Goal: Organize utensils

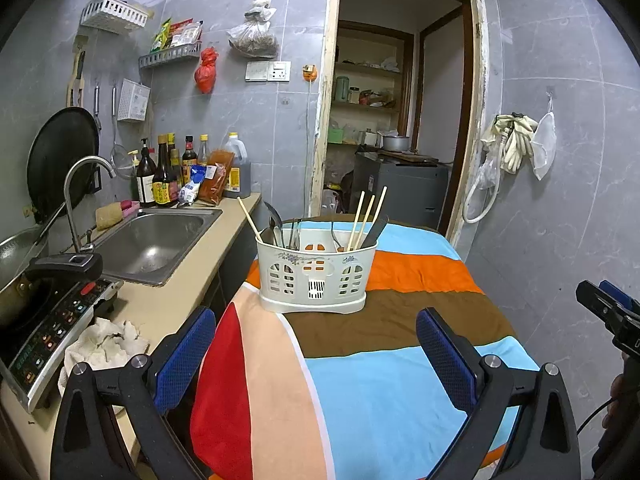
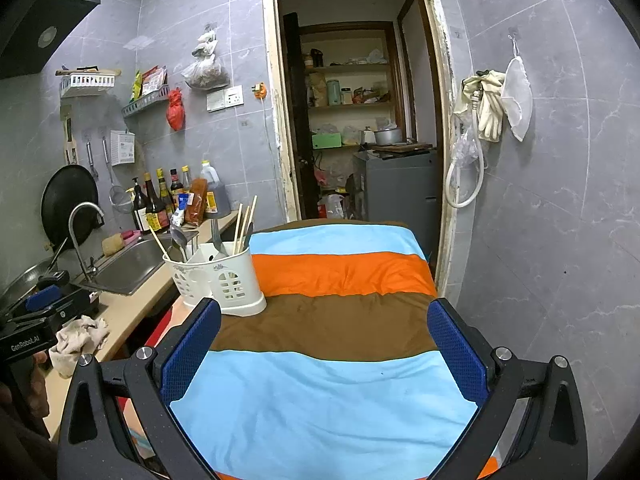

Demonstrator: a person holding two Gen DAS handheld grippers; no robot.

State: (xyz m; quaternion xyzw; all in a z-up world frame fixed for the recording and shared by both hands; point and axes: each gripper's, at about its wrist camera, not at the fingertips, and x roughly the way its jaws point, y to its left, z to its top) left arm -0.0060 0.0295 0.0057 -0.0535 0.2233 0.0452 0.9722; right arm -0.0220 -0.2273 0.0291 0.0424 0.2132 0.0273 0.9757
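Observation:
A white plastic utensil caddy (image 1: pixel 312 276) stands on the striped cloth, holding wooden chopsticks (image 1: pixel 366 218), a spoon (image 1: pixel 274 220) and other metal utensils. It also shows in the right wrist view (image 2: pixel 220 276) at the cloth's left edge. My left gripper (image 1: pixel 316 356) is open and empty, a short way in front of the caddy. My right gripper (image 2: pixel 324 344) is open and empty over the cloth, to the right of the caddy. The right gripper's tip shows at the left wrist view's right edge (image 1: pixel 608 304).
The striped cloth (image 2: pixel 344 312) covers a table. To the left runs a counter with a sink (image 1: pixel 152 240), faucet (image 1: pixel 80 196), sauce bottles (image 1: pixel 164 176), an induction cooker (image 1: pixel 52 332) and a crumpled rag (image 1: pixel 104 344). An open doorway (image 2: pixel 352 120) lies behind the table.

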